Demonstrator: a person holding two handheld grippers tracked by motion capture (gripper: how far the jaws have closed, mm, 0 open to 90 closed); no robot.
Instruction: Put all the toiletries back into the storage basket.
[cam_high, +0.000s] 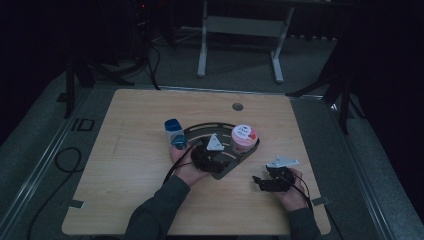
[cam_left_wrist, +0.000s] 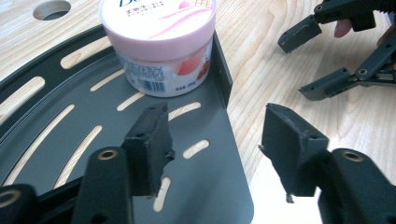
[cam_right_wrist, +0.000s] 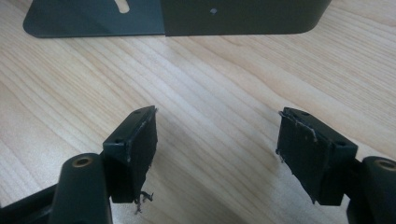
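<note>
The left gripper (cam_left_wrist: 212, 140) stands over the near corner of the dark slotted tray (cam_left_wrist: 70, 135). Its fingers (cam_left_wrist: 149, 140) are partly open and hold nothing; one sits above the tray floor, the other beyond the tray's edge, above the desk (cam_left_wrist: 261, 42). The pink-lidded tub (cam_left_wrist: 161, 42) stands upright on the tray directly ahead of these fingers, against the tray's raised side wall and a short way off. The tub is round, so no long axis governs the approach; a straight advance would bring it between the fingers, judging by this view.

The right gripper (cam_right_wrist: 217, 154) rests over bare desk, fingers about half open and empty, with the tray's straight outer wall (cam_right_wrist: 233, 18) ahead of it. The left gripper is judged nearer the tub.

The high view adds a blue-capped bottle (cam_high: 174, 131) at the tray's left edge. The left gripper view alone gives the tub's contact with the wall.
</note>
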